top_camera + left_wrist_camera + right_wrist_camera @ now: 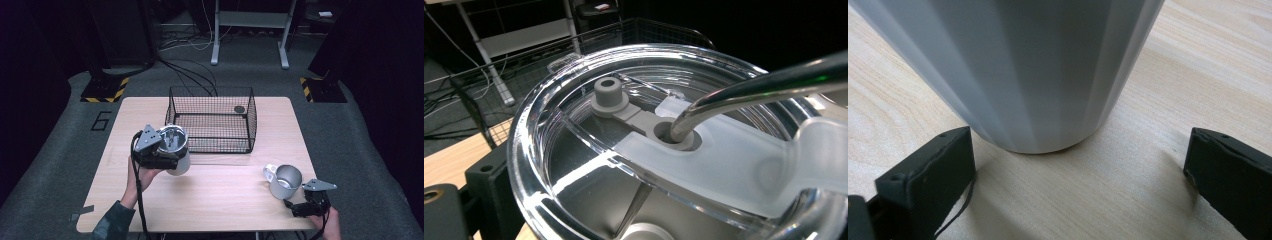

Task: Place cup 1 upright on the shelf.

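The left gripper [159,154] carries the lidded tumbler [176,150] just left of the wire basket [210,120], jaws clamped on it, while the right gripper [306,204], spread wide, must close on the mug [285,181] near right.

Wire basket [210,120] sits at the table's [210,200] twelve o'clock, black mesh, open top. One small dark round disc [239,109] lies in its two o'clock corner. Beyond, at twelve, a grey metal stand [248,30] and loose cables [190,75] on grey carpet; yellow-black striped bases [102,90] at ten and two.
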A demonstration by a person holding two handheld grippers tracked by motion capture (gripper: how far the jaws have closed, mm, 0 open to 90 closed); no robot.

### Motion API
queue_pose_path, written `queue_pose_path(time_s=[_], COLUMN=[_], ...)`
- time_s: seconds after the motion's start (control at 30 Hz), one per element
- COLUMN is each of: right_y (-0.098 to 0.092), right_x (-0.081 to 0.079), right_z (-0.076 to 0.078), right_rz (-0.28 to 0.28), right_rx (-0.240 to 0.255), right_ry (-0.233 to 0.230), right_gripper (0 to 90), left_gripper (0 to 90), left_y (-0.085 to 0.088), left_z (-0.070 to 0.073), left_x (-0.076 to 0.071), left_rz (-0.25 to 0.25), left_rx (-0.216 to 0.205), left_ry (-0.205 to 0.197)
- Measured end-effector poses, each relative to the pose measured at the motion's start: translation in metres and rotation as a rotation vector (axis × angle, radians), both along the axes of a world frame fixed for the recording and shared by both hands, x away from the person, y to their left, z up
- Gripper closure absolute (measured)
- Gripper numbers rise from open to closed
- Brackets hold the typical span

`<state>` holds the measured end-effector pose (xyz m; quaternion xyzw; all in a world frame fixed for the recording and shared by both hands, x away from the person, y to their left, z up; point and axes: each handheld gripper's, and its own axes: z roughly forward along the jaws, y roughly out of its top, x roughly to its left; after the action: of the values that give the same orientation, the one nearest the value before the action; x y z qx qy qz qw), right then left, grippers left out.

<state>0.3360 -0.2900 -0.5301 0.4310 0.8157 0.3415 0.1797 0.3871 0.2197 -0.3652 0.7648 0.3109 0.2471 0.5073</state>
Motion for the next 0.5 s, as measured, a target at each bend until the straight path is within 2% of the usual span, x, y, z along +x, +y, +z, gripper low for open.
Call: queue_pose_path(time_s=[0.13, 0.33, 0.47, 0.5], right_y=[0.0, 0.0, 0.0, 0.0], right_x=[0.0, 0.0, 0.0, 0.0], right_z=[0.0, 0.0, 0.0, 0.0], right_rz=[-0.002, -0.003, -0.001, -0.002], right_rx=[0.002, 0.003, 0.001, 0.002], right_ry=[0.002, 0.002, 0.002, 0.002], right_gripper=[0.0, 0.0, 0.0, 0.0], left_gripper=[3.9, 3.9, 3.9, 3.9], left_y=[-0.005, -0.008, -0.009, -0.01], left_z=[0.003, 0.009, 0.017, 0.018], left_x=[0.001, 0.004, 0.006, 0.007], left_rz=[0.002, -0.013, -0.029, -0.024], left_rx=[-0.005, -0.003, -0.002, -0.011], left_ry=[-0.014, -0.018, -0.004, -0.013])
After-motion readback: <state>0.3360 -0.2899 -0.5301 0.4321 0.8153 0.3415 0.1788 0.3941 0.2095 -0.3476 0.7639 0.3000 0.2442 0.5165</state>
